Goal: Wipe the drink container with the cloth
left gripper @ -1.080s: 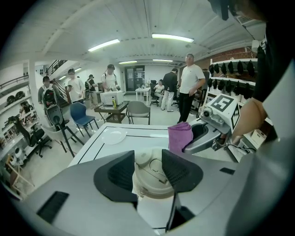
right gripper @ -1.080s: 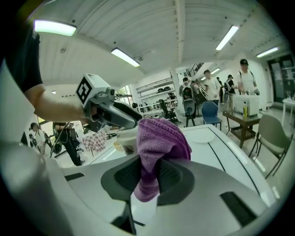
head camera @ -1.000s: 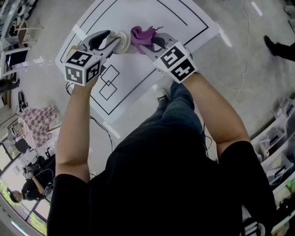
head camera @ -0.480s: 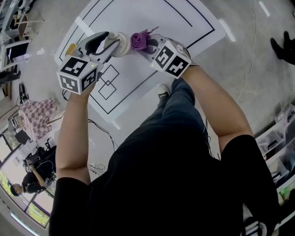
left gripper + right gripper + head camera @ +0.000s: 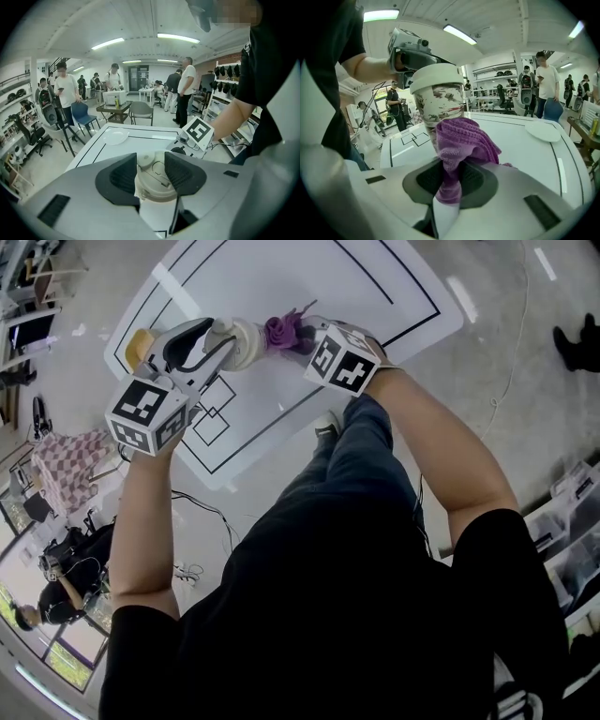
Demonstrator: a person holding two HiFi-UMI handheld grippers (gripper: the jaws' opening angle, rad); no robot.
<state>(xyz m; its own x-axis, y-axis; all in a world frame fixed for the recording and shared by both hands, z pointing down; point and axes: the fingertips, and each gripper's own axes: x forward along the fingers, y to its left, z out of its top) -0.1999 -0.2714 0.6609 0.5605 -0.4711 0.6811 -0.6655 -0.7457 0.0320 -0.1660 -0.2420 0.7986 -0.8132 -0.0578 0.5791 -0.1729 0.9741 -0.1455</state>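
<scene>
Cup (image 5: 438,93), lower part behind cloth (image 5: 464,138) in right claw (image 5: 450,177)

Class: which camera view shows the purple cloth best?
The right gripper view: the purple cloth fills the centre, pinched in the right gripper and against the cup. The head view shows only a small purple bunch; the left gripper view shows none of it.
</scene>
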